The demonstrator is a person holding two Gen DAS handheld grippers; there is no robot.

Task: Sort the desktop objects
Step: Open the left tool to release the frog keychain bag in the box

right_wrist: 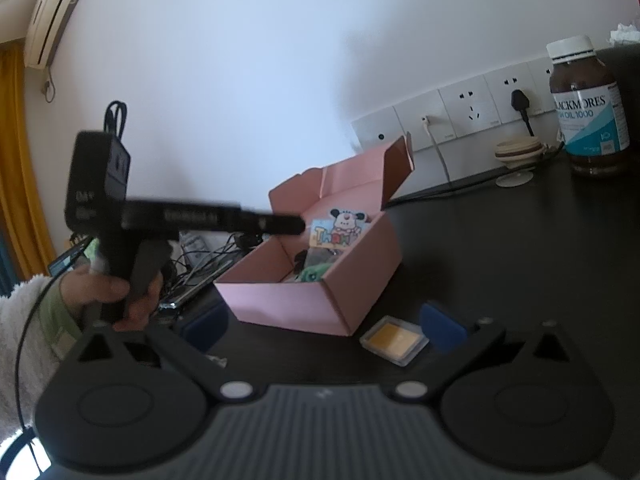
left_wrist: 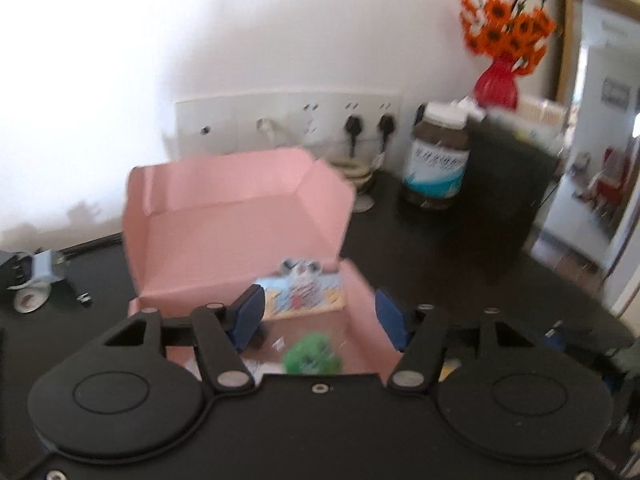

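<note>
Above pink box (left_wrist: 240, 236) on tabletop (right_wrist: 520, 240): left hand-held gripper (left_wrist: 318, 318) spread apart, empty; right hand-held gripper (right_wrist: 324, 330) likewise apart, near yellow case (right_wrist: 394, 340).

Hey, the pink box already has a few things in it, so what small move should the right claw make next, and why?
Probably ease the right claw forward and slightly right over the small yellow case. That case lies on the dark table just outside the pink box, beside the claw's right finger. The claw is open and empty, and the left claw hangs over the box.
</note>
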